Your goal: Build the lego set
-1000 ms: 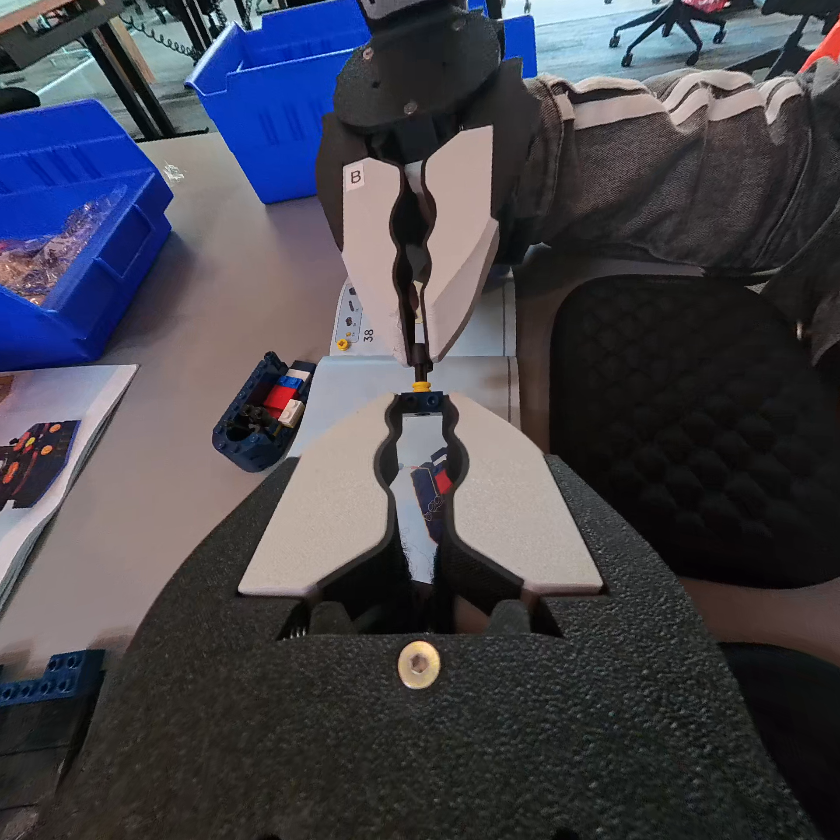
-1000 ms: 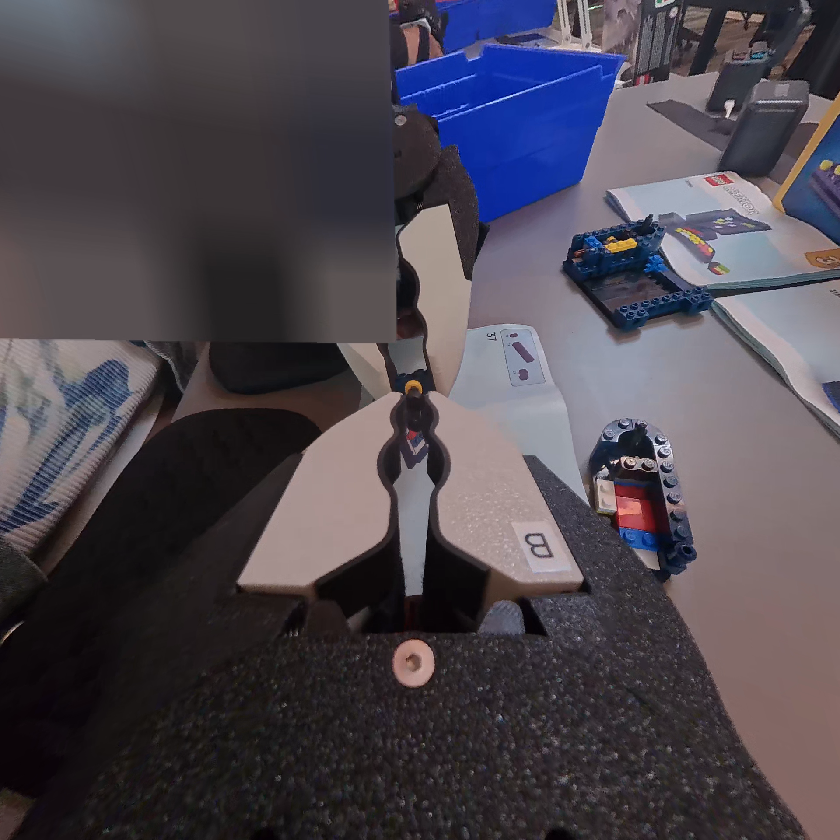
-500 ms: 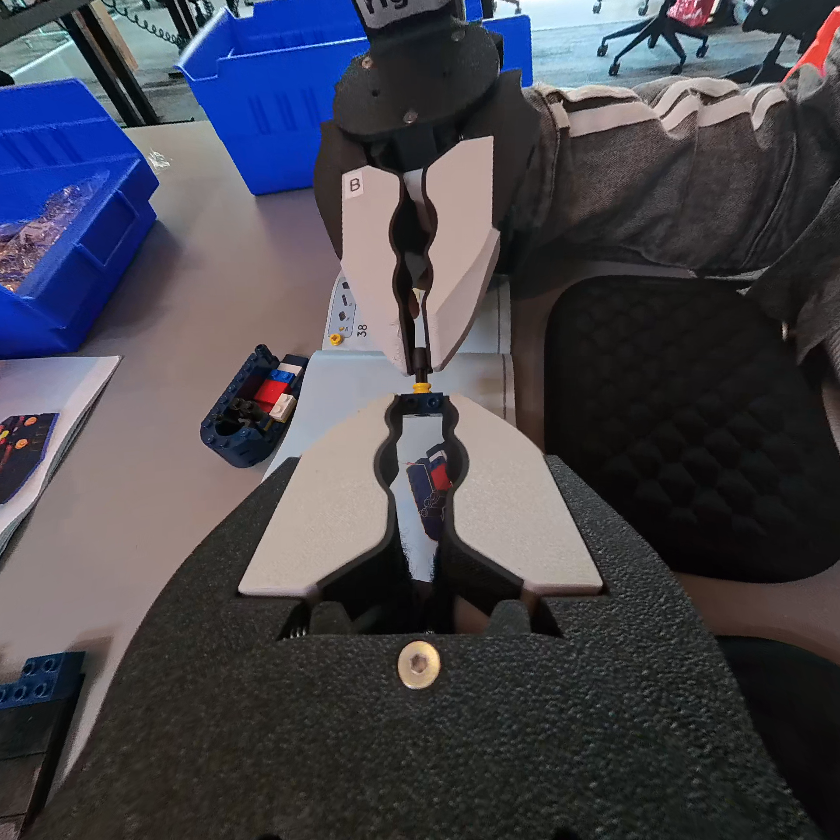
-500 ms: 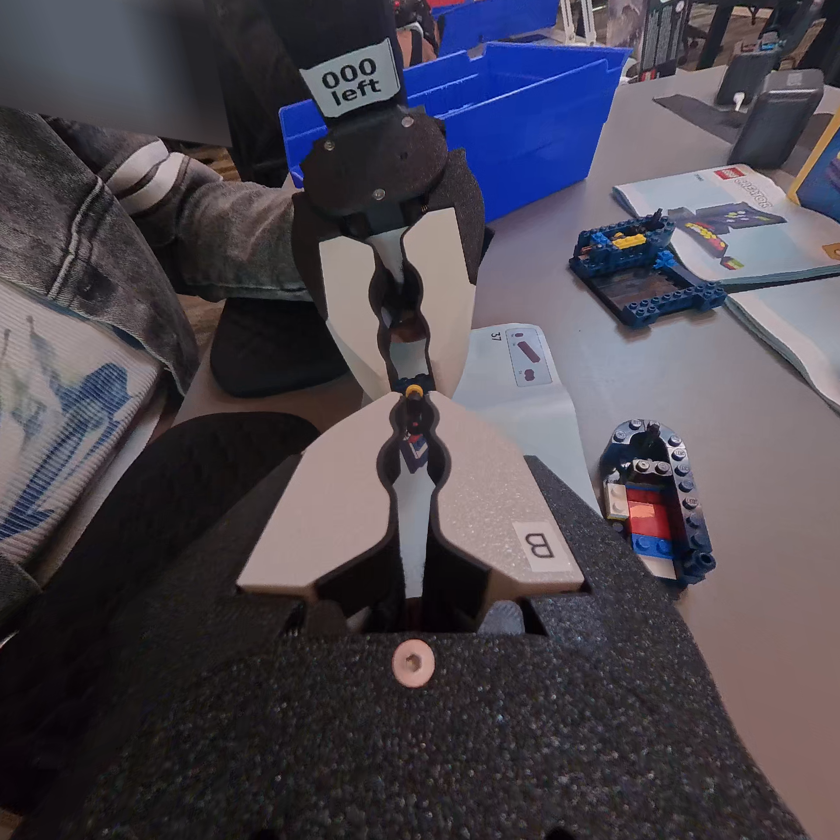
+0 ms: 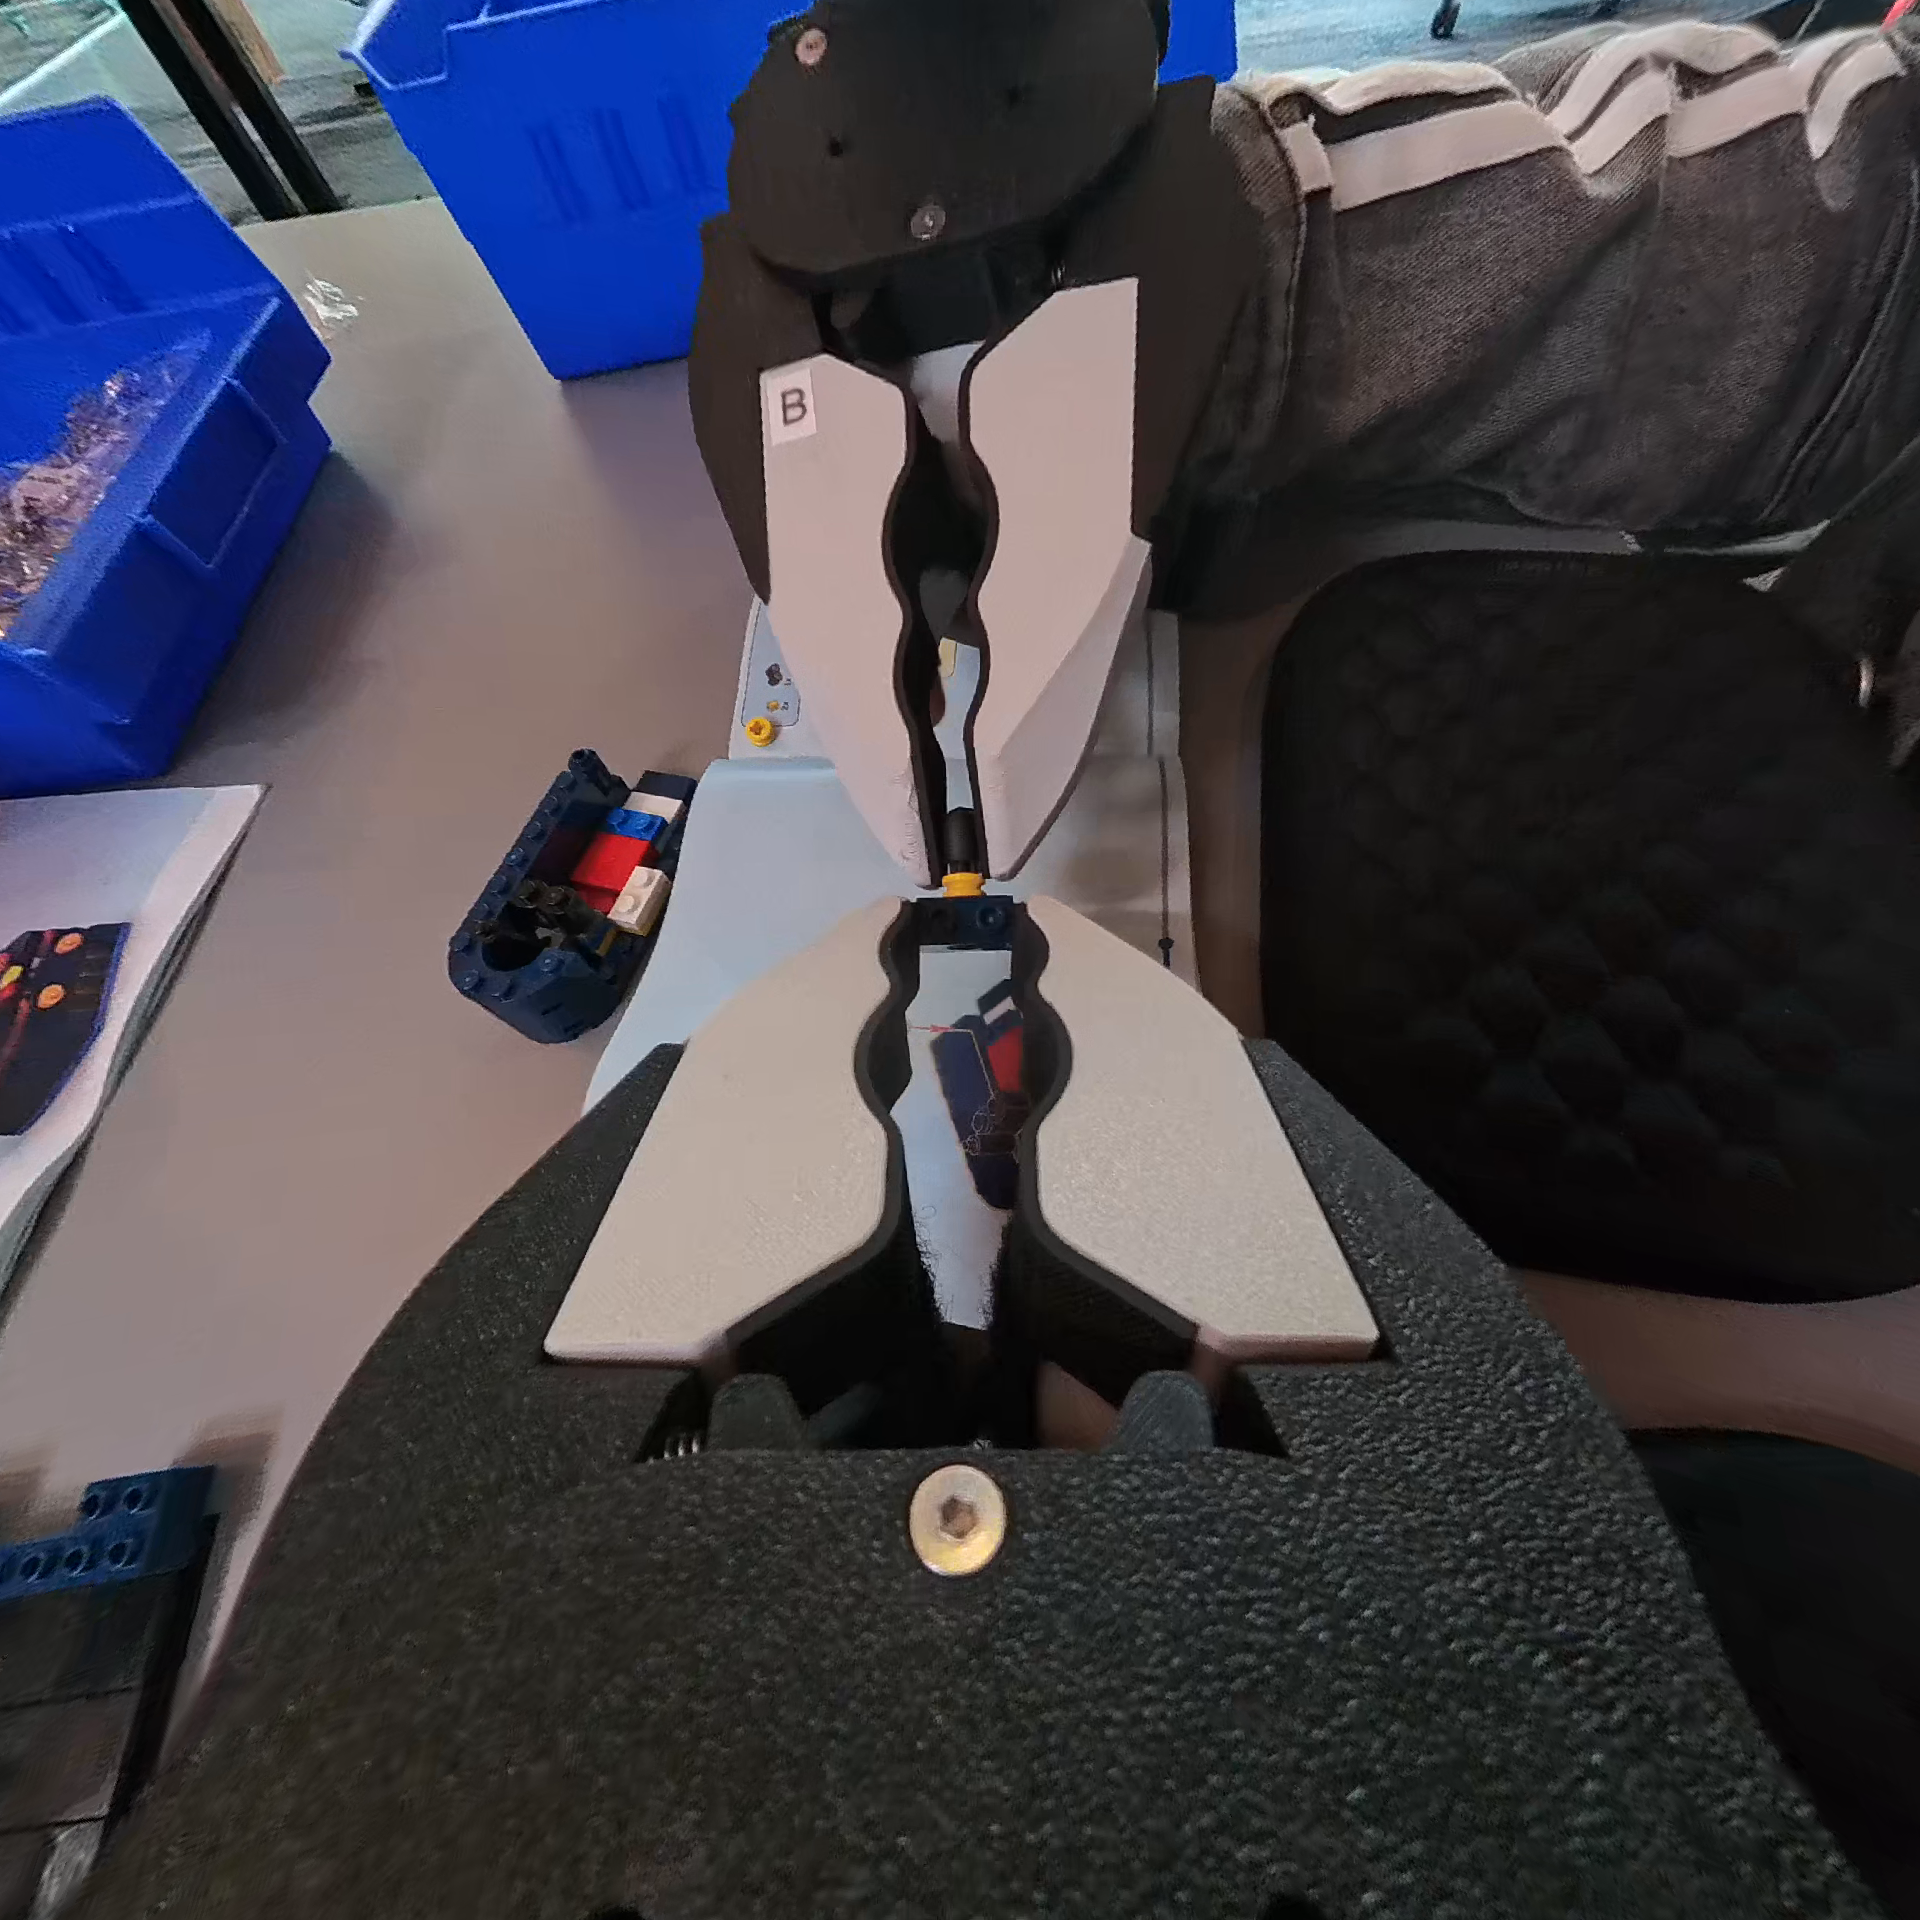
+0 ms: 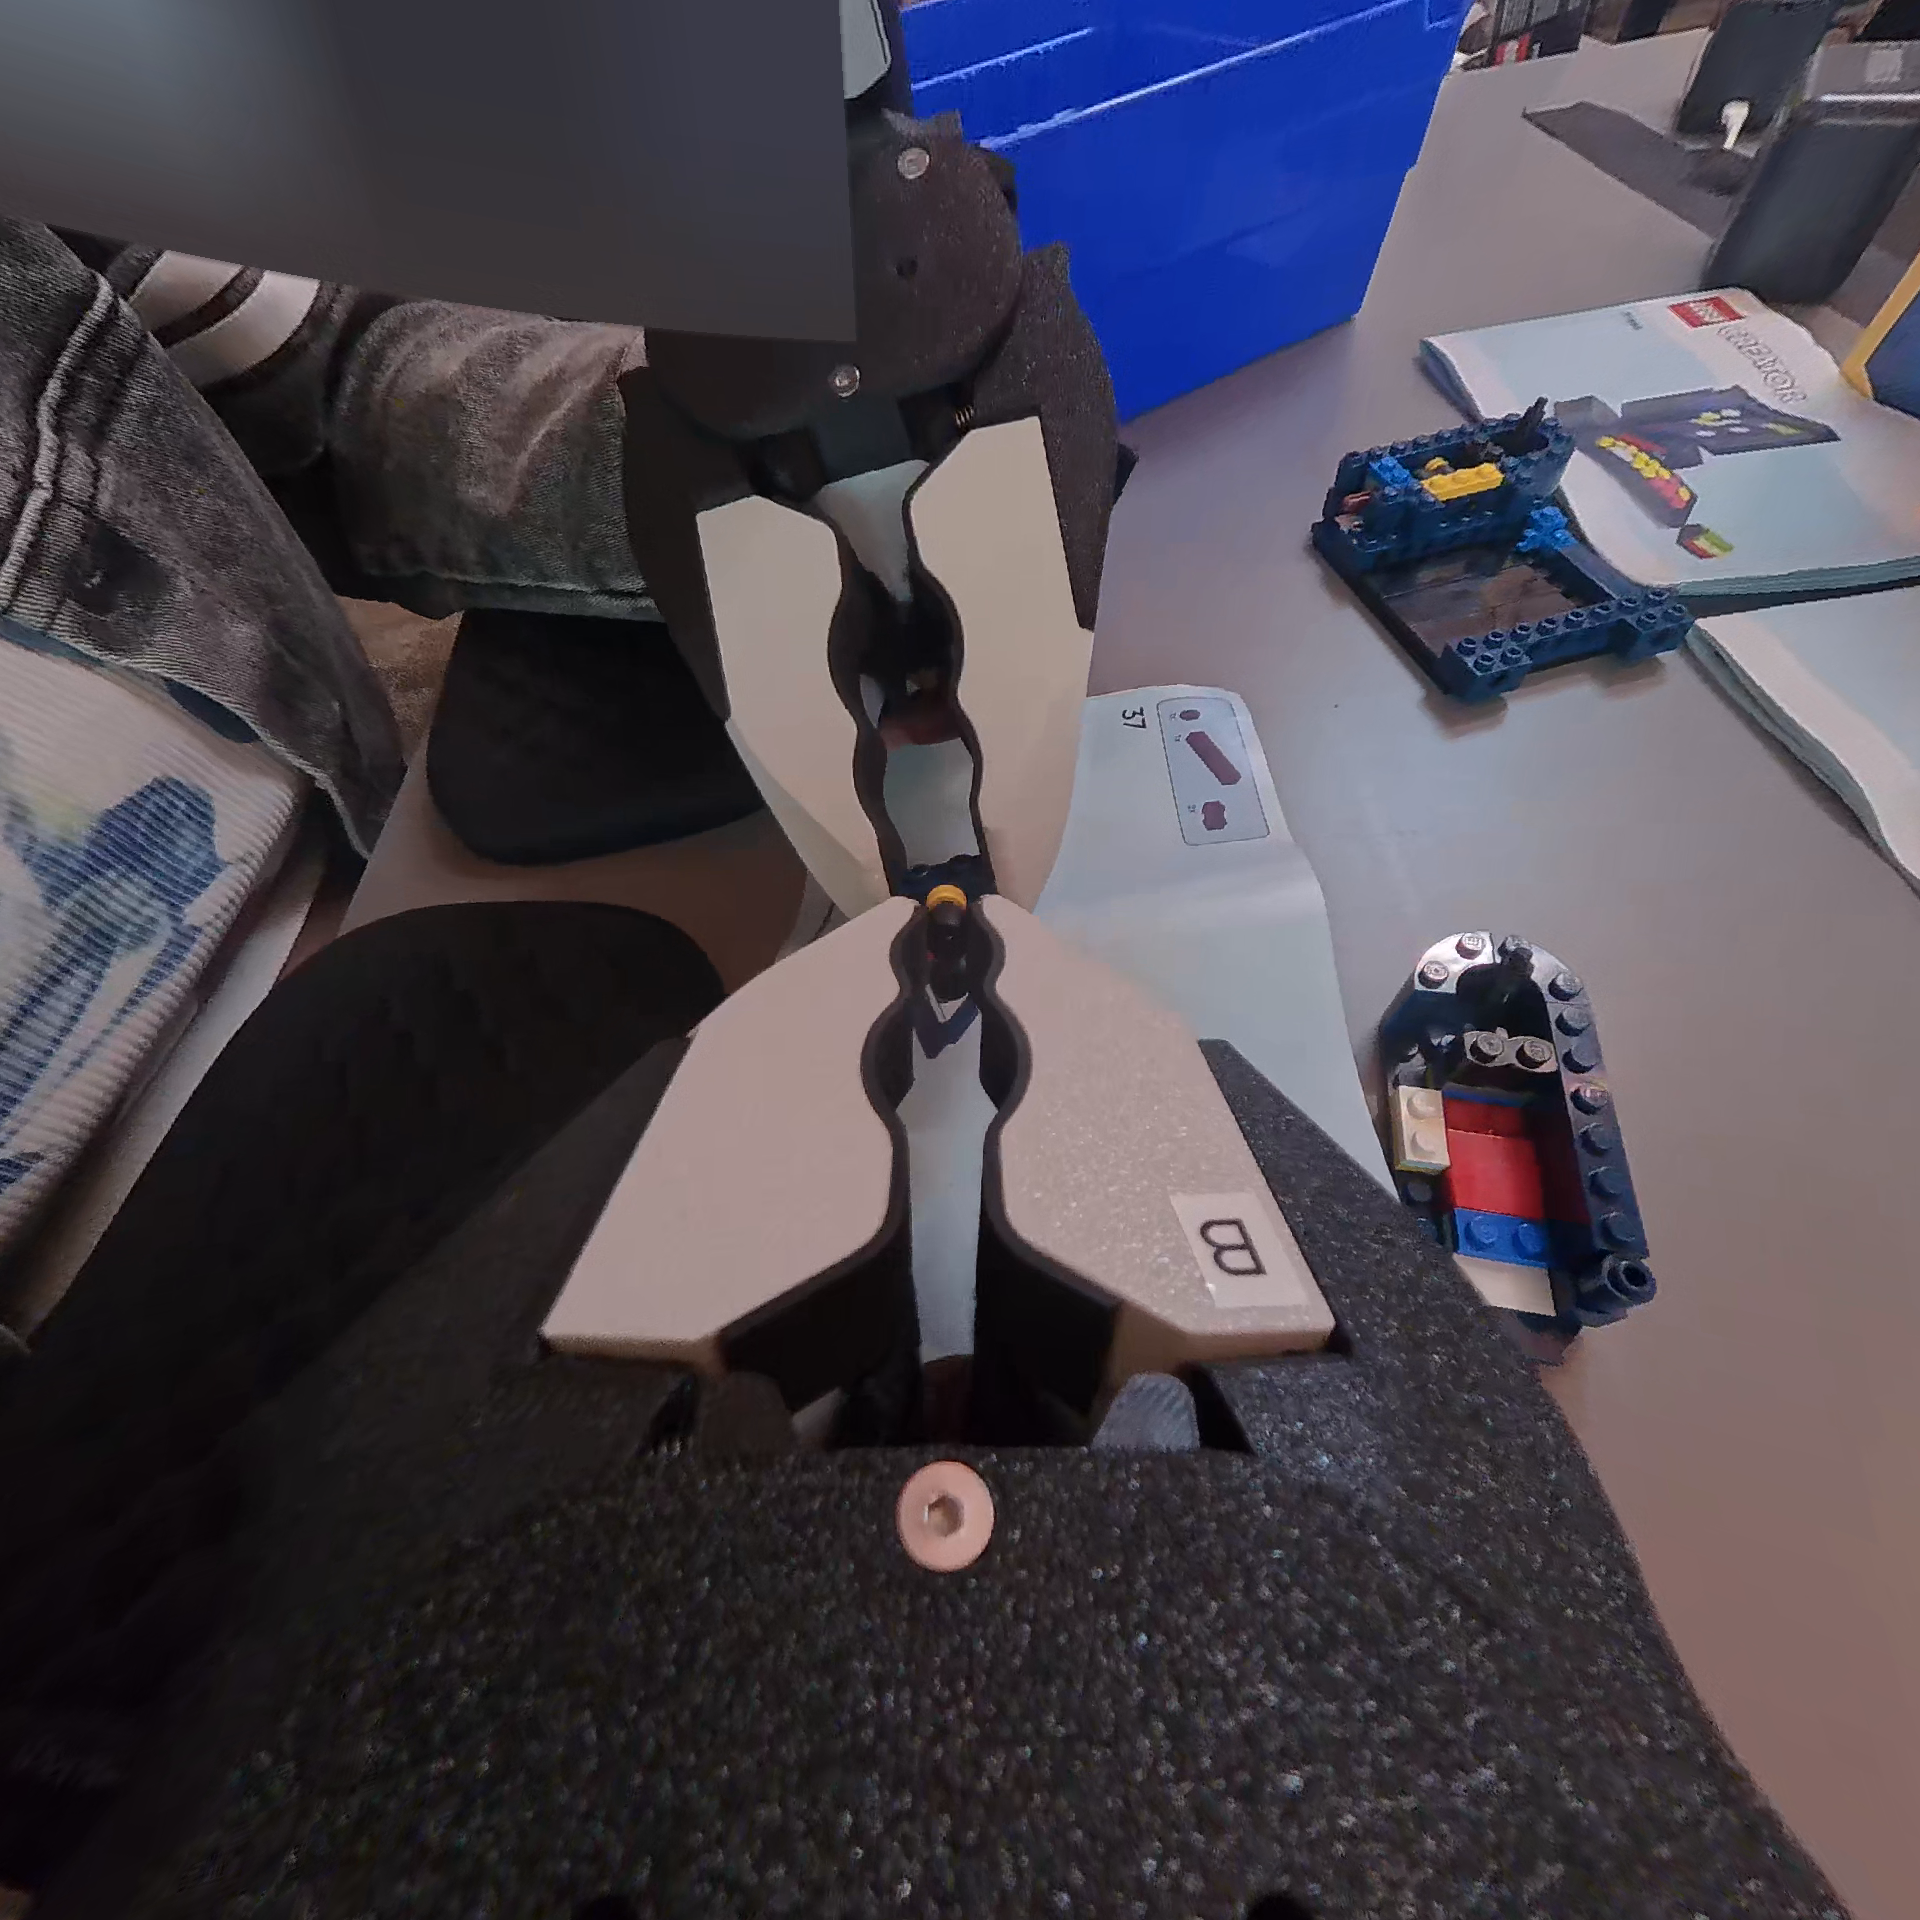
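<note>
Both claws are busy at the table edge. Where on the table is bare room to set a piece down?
Bare grey table lies between the open instruction page, the blue bin and the dark blue base build. Another bare stretch runs between the left blue bins and the boat-shaped brick build. Crowded where the left claw meets the right claw.

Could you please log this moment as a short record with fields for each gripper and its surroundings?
left gripper: jaws shut on a dark blue brick
right gripper: jaws shut on a black pin with a yellow collar, its tip against the brick
beneath: open instruction booklet
nearby: dark blue boat-shaped model on the grey table
behind: blue bins
</note>
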A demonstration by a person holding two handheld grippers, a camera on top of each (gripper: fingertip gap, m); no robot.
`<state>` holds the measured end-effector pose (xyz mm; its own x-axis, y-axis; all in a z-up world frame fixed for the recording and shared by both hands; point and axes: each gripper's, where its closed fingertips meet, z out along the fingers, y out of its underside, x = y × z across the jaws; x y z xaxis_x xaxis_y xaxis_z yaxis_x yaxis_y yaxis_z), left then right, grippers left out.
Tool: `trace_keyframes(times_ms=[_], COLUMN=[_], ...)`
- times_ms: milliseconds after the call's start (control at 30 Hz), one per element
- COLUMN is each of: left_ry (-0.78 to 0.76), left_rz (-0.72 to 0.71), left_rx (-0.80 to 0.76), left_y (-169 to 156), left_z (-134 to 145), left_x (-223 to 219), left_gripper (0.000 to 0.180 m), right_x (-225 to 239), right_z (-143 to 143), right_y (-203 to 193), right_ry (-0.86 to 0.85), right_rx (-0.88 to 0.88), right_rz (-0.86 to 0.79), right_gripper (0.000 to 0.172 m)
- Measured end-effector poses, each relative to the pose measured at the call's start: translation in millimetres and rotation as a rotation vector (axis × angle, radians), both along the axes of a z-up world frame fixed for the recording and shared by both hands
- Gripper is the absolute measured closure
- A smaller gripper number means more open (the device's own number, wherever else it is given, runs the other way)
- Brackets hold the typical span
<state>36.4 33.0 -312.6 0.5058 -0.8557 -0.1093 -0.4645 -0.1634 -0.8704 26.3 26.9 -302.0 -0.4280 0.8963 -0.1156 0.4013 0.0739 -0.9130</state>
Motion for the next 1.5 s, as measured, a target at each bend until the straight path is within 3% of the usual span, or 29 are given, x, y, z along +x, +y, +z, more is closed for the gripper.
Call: trace_keyframes(times_ms=[167, 567, 1300, 1400, 1433, 1500], left_ry=[-0.002, -0.047, 0.029, -0.028, -0.048, -0.029], left_rz=[0.004, 0.012, 0.032, 0.063, 0.081, 0.104], left_rx=[-0.001, 0.002, 0.027, 0.026, 0.039, 0.054], left_y=[0.0, 0.8, 4.0, 7.1, 9.0, 12.3], left_z=[0.4, 6.7, -1.3, 6.9, 10.9, 9.5], left_x=[-0.9, -0.6, -2.6, -4.1, -4.7, -9.0], left_gripper=[0.164, 0.164, 0.165, 0.164, 0.164, 0.164], right_x=[4.5, 4.9, -1.3, -4.0, -3.5, -0.7], right_z=[13.2, 7.9, -2.7, 6.3, 12.2, 25.9], right_y=[5.6, 4.2, 3.4, 6.4, 7.5, 16.5], right_ry=[0.048, 0.018, -0.046, -0.003, 0.012, 0.058], right_rx=[-0.026, -0.035, -0.122, -0.148, -0.175, -0.237], right_rz=[-0.014, -0.006, -0.033, -0.055, -0.054, -0.084], right_gripper=[0.16, 0.165, 0.165, 0.165, 0.16, 0.132])
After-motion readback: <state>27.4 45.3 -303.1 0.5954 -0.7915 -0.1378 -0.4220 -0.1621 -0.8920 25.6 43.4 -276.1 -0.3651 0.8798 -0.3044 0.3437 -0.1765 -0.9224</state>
